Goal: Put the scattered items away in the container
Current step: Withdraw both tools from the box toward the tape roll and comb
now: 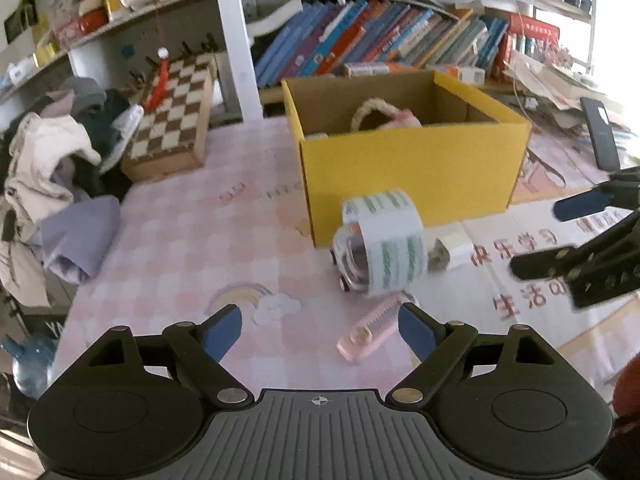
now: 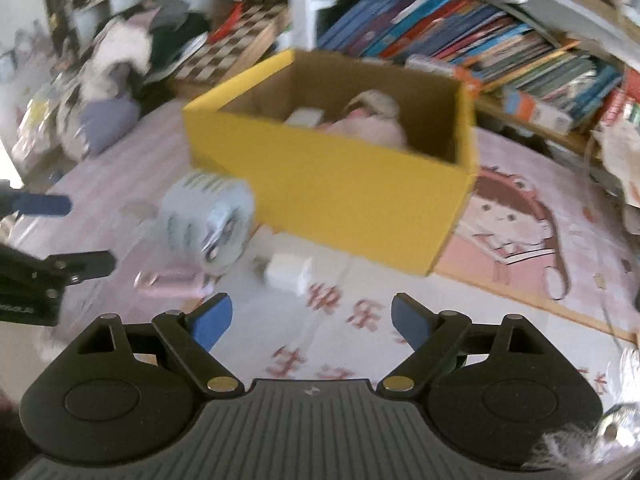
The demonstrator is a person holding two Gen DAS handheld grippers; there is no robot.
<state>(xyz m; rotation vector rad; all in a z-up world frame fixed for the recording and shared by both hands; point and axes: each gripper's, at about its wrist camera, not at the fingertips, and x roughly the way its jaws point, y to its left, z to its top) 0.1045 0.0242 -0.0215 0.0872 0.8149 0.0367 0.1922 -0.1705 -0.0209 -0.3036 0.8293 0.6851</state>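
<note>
A yellow cardboard box (image 1: 412, 172) (image 2: 340, 188) stands open on the pink table mat, with a pink item and a woven handle inside. In front of it lie a roll of clear tape with green print (image 1: 380, 246) (image 2: 208, 220), a small white block (image 1: 456, 250) (image 2: 288, 274) and a pink comb-like item (image 1: 370, 328) (image 2: 172, 282). My left gripper (image 1: 320, 330) hovers open just short of the pink item, nothing between its fingers. My right gripper (image 2: 310, 322) is open above the mat near the white block, also holding nothing. Each gripper shows at the edge of the other's view.
A chessboard box (image 1: 172, 120) and a heap of clothes (image 1: 52, 176) lie at the left. Rows of books (image 1: 380, 40) fill the shelf behind the box. A dark phone (image 1: 600, 132) and papers sit at the right. A blue water jug (image 1: 28, 364) is below the table edge.
</note>
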